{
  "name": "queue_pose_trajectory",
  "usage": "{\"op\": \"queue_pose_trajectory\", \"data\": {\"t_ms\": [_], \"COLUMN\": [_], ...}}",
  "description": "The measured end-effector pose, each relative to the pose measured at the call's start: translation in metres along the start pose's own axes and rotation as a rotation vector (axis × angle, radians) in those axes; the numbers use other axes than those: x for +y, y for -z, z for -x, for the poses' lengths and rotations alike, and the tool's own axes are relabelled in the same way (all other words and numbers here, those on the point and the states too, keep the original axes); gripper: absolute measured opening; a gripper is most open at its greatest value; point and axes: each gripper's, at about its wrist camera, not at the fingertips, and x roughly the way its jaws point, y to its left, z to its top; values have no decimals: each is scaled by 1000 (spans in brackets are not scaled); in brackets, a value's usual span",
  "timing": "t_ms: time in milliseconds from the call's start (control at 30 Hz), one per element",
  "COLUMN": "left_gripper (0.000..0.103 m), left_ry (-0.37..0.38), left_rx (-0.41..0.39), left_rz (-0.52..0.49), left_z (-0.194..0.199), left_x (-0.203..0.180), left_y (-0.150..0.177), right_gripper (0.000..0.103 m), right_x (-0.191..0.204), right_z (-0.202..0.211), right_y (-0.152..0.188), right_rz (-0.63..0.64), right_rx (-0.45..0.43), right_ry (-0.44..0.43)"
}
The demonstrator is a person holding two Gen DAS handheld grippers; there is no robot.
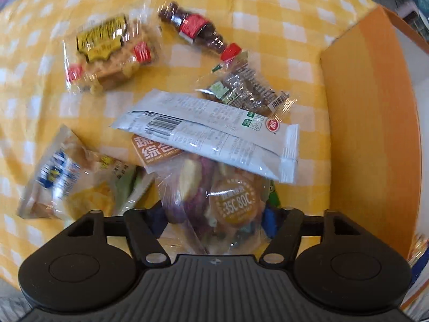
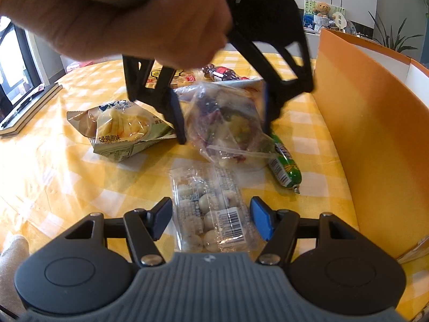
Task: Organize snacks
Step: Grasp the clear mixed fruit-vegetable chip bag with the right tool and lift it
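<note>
Two hand-held grippers work over a table (image 2: pixel 53 166) covered in yellow-and-white check. The left hand-held gripper (image 2: pixel 225 131) points down with its fingers spread on either side of a clear bag of mixed vegetable crisps (image 2: pixel 228 126); whether the pads press the film or only flank it cannot be told. The right hand-held gripper (image 2: pixel 211 220) hangs low with its jaws apart, holding nothing — a clear packet of pale coated nuts (image 2: pixel 214 214) lies flat on the table between them.

Just beside the crisp bag lie a green-wrapped sausage (image 2: pixel 284 166) and a crinkled chip bag (image 2: pixel 120 131). Farther off are a white wrapped bar (image 1: pixel 214 134), a small cola bottle (image 1: pixel 198 30) and a packet of biscuits (image 1: pixel 112 53). An orange box (image 2: pixel 375 134) stands at the right edge.

The crisp bag is probably light, puffy and slippery, its contents brittle — a gentle pinch on the sealed edge looks safer than squeezing the middle. The nut packet seems flat and stiffer, best taken across its narrow width.
</note>
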Motion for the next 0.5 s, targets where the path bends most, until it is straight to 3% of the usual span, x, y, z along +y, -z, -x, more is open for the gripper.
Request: {"op": "queue_pose_trajectory", "data": {"t_ms": [100,300,500], "left_gripper": [74,73,73], "left_ry": [-45,44,92], "left_rx": [-56,-99,-258], "left_rz": [-105,-169,-205], "left_z": [10,42,87], "left_x": [-13,-16,-13], "left_y": [12,42,61], "right_gripper": [64,64,63], "right_x": [-1,-1,-1], "right_z": [0,0,0], "right_y": [0,0,0], "right_rz": [0,-1,-2], "right_rx": [0,-1,-2], "right_ry": [0,0,3]}}
